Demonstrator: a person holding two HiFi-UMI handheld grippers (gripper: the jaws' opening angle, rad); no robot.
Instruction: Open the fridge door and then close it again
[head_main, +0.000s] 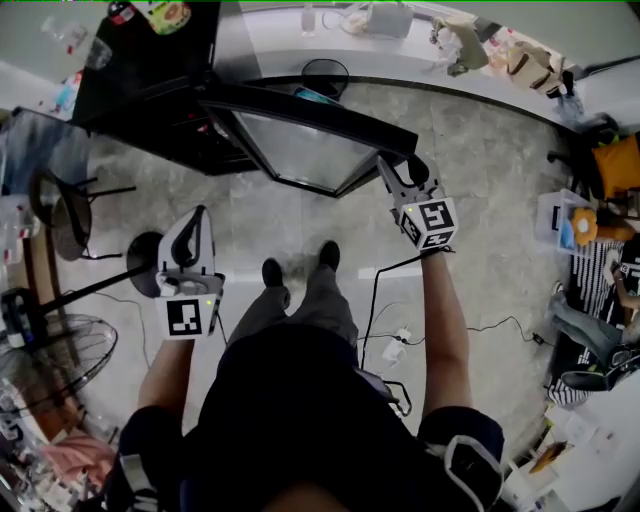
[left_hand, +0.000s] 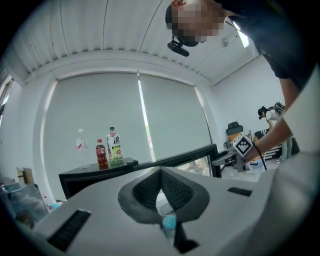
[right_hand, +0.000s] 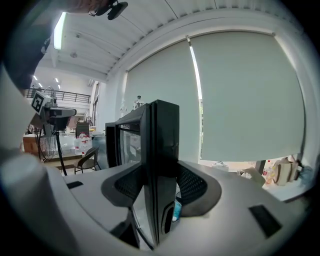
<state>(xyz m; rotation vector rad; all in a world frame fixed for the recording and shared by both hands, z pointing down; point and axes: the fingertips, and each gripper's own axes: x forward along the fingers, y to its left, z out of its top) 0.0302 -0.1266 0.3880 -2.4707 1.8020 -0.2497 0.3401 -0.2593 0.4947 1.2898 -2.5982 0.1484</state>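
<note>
A low black fridge (head_main: 150, 80) stands ahead with its glass door (head_main: 310, 140) swung open toward me. My right gripper (head_main: 402, 172) is shut on the door's free edge. In the right gripper view the dark door edge (right_hand: 161, 150) stands upright between the two pads (right_hand: 192, 185), which press on it from both sides. My left gripper (head_main: 200, 215) hangs to the left, apart from the fridge, shut with nothing in it; its pads (left_hand: 150, 187) meet. The left gripper view shows the fridge (left_hand: 95, 177), the open door (left_hand: 187, 159) and my right gripper (left_hand: 223, 159) at its end.
Three bottles (left_hand: 111, 147) stand on top of the fridge. A fan (head_main: 50, 360) and a chair (head_main: 65, 215) are at the left. Cables and a power strip (head_main: 398, 345) lie on the floor by my feet. A cluttered counter (head_main: 400, 55) runs behind the fridge.
</note>
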